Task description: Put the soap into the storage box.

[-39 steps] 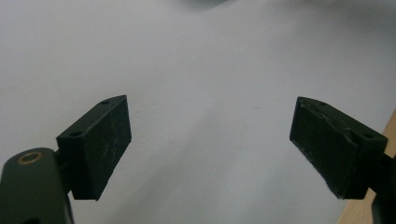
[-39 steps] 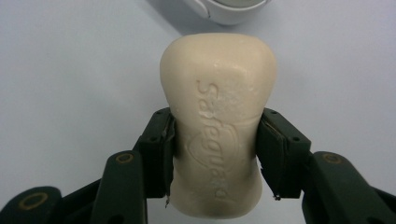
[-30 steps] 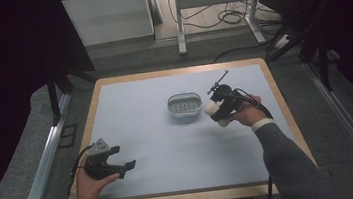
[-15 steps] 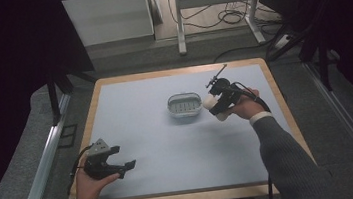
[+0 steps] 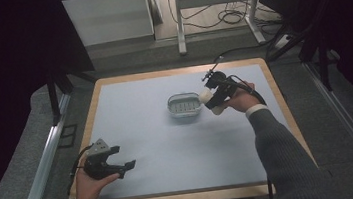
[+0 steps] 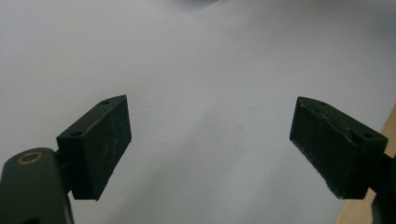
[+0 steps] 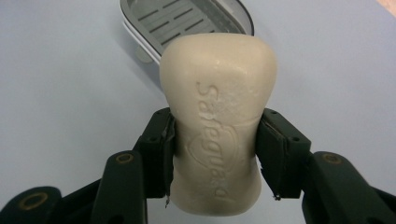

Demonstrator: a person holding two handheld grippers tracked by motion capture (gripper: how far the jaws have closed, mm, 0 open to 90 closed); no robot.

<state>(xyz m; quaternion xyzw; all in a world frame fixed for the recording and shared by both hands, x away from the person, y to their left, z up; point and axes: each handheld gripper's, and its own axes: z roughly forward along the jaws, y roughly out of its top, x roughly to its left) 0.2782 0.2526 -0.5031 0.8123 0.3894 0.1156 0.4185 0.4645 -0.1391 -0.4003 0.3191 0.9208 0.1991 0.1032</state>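
I am pinching a cream bar of soap (image 7: 215, 126) across its narrow waist with my right gripper (image 7: 215, 151), both pads pressing its sides so the embossed face is looking up at me and the free end is sticking out ahead of the jaws. I am gripping it at the waist, I judge, because the bar is slimmest there and least likely to slip. Just ahead of the jaws and slightly lower, the slotted soap dish (image 7: 187, 23) is sitting on the pale mat (image 5: 170, 150), and I seem to be lining the bar up with it. My left gripper (image 5: 122, 167) is resting near my side of the table, well apart from the dish, its jaws spread wide over bare mat, probably just staying out of the way. The bar is covering the near rim of the dish, the far rim is running out of the top of the right gripper view, and I cannot tell how high the soap is hanging above the mat.
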